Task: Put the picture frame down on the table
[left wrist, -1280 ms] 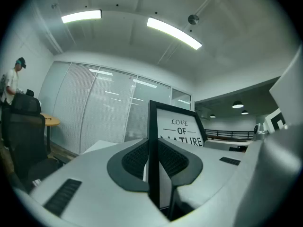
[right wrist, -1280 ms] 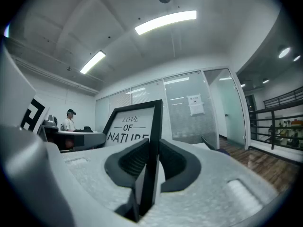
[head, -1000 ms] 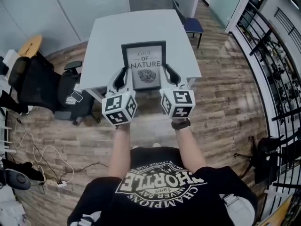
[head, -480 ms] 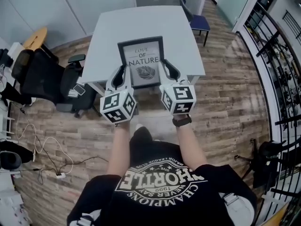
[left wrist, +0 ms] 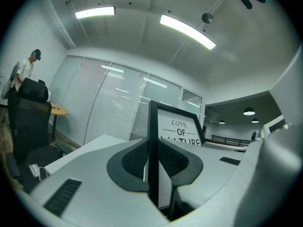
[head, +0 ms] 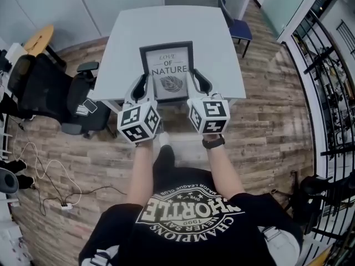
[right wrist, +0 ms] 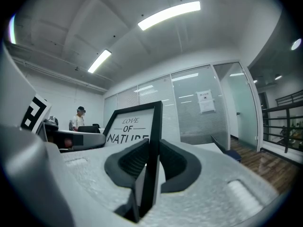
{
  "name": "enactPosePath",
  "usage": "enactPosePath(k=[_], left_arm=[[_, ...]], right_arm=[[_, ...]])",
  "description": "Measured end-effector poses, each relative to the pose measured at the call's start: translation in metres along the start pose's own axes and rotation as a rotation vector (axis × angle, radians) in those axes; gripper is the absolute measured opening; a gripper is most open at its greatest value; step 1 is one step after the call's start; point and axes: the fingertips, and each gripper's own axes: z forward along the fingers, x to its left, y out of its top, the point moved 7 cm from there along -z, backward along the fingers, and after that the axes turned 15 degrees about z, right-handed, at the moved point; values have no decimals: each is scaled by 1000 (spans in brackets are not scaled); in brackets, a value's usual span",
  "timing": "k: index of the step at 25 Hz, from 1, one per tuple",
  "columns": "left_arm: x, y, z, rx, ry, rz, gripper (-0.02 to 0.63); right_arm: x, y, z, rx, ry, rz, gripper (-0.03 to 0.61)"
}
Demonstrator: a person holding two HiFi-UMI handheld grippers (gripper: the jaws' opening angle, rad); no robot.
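In the head view, a black-rimmed rectangular picture frame with a white "LOVE OF NATURE" leaf print [head: 166, 73] sits at centre frame, over the near part of the pale grey rectangular tabletop [head: 177, 24]. It is carried between the left gripper [head: 140, 87] and the right gripper [head: 198, 83], each at one lower side edge. Whether its bottom edge touches the tabletop cannot be told. In the left gripper view, the ribbed dark pads are clamped on the frame's thin black rim, which rises up the middle of the picture with the print facing right. In the right gripper view the pads likewise pinch the opposite rim, with the print facing left. Both grips bite only narrow edges, so the frame could pivot or slide if one side slackens first. Lowered this close to the tabletop's near edge, it might tip off towards the wooden floor [head: 266, 126].
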Motion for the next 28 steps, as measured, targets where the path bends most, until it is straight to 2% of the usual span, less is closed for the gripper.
enactPosePath(k=[11,17,28], left_arm=[[48,19,126,9,-28,-9,71],[75,14,187,42,-45,-9,71],[149,32,261,-2,-16,3,71]], right_arm=[[-30,23,116,7,-57,15,72],[-48,20,177,34,-83,34,72],[-35,29,283,-37,-53,41,73]])
